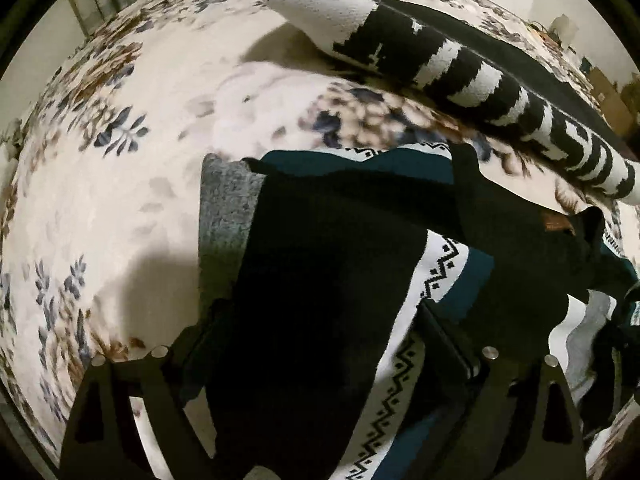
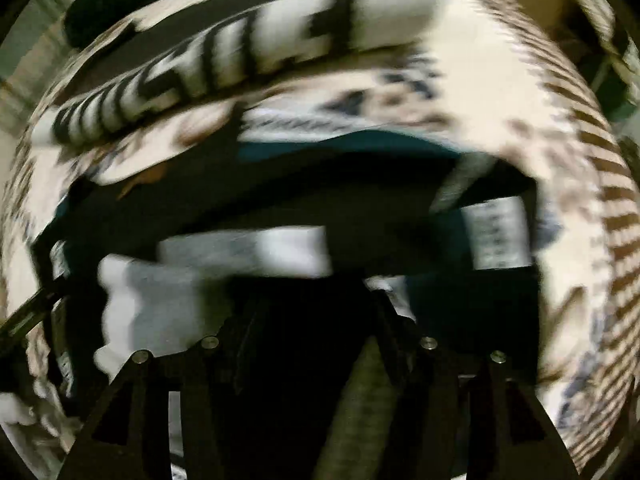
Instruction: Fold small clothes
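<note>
Black-and-teal knit garment [image 1: 320, 300] lies on the floral bed cover [image 1: 120, 160], a striped sock [image 1: 440, 60] beyond it. My left tongs [image 1: 320, 344] pinch its fabric; my right tongs [image 2: 316, 320] stand spread over it.

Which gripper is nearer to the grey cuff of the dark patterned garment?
Left. The left gripper is just below the grey cuff; the right gripper works at the garment's other end.
</note>
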